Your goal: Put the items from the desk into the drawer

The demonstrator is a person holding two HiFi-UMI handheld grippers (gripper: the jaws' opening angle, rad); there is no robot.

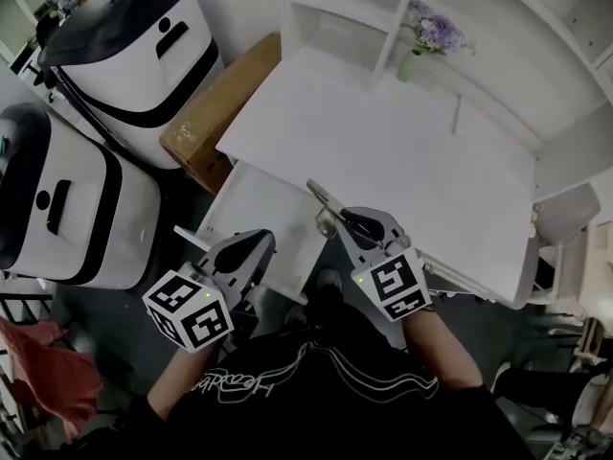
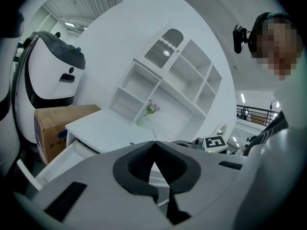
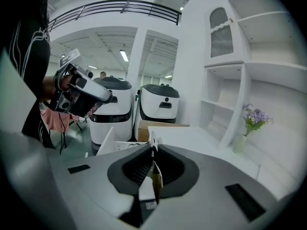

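The flat item (image 3: 154, 178) was thin and pale, with a brown card-like edge and a narrow shiny tip. The right gripper (image 1: 330, 220) had its claw clamped on the item, which stuck out forward over the front edge of the desk (image 1: 383, 151), just beside the open drawer (image 1: 259, 209). The left gripper (image 2: 154, 143) had its jaws together with nothing between them.

The desk was white and its top was bare. Behind it stood a white shelf unit (image 1: 354, 8) with a vase (image 1: 431, 36) of purple flowers. To the left were a cardboard box (image 1: 215, 103) and two white machines (image 1: 134, 46) with dark bands.
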